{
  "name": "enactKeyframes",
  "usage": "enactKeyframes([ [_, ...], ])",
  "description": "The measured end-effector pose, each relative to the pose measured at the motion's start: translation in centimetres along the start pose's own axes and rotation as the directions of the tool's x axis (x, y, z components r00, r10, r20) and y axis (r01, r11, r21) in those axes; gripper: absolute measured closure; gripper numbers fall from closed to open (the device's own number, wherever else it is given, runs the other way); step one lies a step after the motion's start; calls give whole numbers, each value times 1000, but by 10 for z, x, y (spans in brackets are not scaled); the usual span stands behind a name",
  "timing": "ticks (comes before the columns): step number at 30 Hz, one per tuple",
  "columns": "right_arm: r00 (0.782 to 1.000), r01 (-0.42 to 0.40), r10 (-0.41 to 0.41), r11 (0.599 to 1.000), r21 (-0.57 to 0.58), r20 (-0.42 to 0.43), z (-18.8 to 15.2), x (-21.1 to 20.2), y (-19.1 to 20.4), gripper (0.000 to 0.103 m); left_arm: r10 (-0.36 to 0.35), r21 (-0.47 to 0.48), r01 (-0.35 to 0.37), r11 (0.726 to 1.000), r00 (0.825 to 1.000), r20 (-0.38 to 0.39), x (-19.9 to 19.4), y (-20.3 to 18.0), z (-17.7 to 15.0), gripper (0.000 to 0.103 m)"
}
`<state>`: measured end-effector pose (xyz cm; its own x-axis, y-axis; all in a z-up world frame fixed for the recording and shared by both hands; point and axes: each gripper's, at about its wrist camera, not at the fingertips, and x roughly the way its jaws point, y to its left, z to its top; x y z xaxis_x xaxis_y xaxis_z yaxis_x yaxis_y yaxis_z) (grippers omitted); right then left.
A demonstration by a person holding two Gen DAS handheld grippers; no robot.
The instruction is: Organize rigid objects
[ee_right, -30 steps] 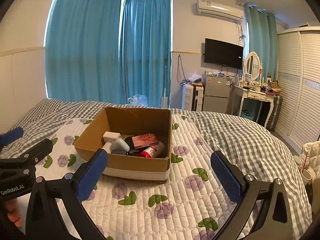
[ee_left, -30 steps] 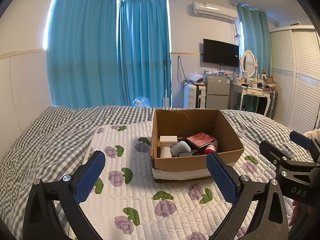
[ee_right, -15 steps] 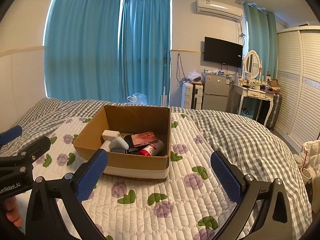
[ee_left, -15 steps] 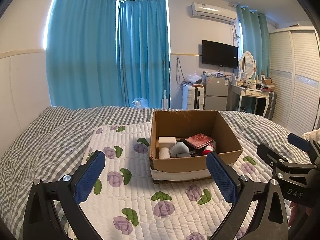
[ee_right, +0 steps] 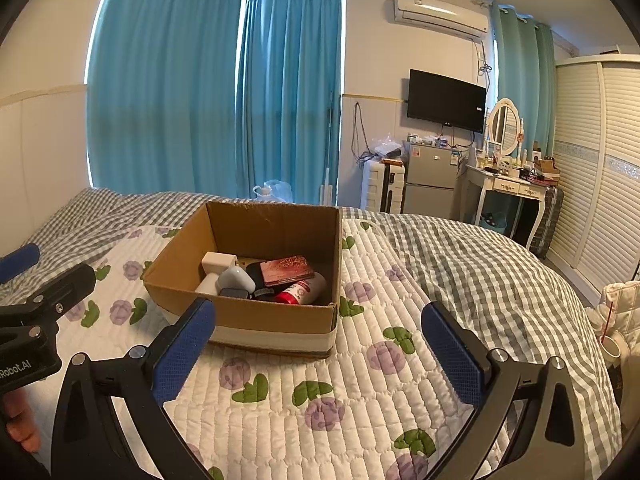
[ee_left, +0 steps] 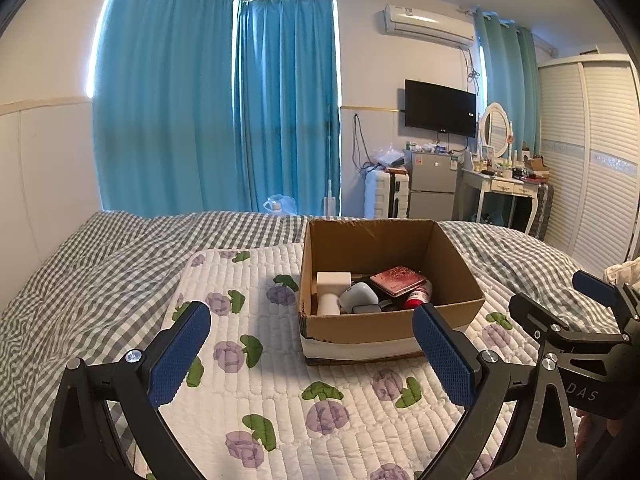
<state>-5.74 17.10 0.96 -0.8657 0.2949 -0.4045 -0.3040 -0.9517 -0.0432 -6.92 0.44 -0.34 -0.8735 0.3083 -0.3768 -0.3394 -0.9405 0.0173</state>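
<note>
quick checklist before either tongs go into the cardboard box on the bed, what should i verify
1. Left tongs open and empty: ok, pads spread wide with nothing between them.
2. Right tongs open and empty: ok, same.
3. Cardboard box open on top and upright on the quilt: ok, no flaps in the way.
4. Items reachable: ok for the top ones; the pink case, red can and white block lie exposed.
5. What lies beneath them: cannot tell, the dark items are piled and partly hidden.
6. Two tongs apart from each other: ok, the right one shows at the edge of the left view, not touching.
</note>
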Motion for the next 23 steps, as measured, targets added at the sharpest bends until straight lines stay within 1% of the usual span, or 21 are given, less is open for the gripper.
enactKeyframes([
  [23, 1000, 10, -10, 1000, 2, -15, -2, 2, 0, 0, 7, -6, -7, 1000, 1000, -14, 0, 1, -3, 0],
])
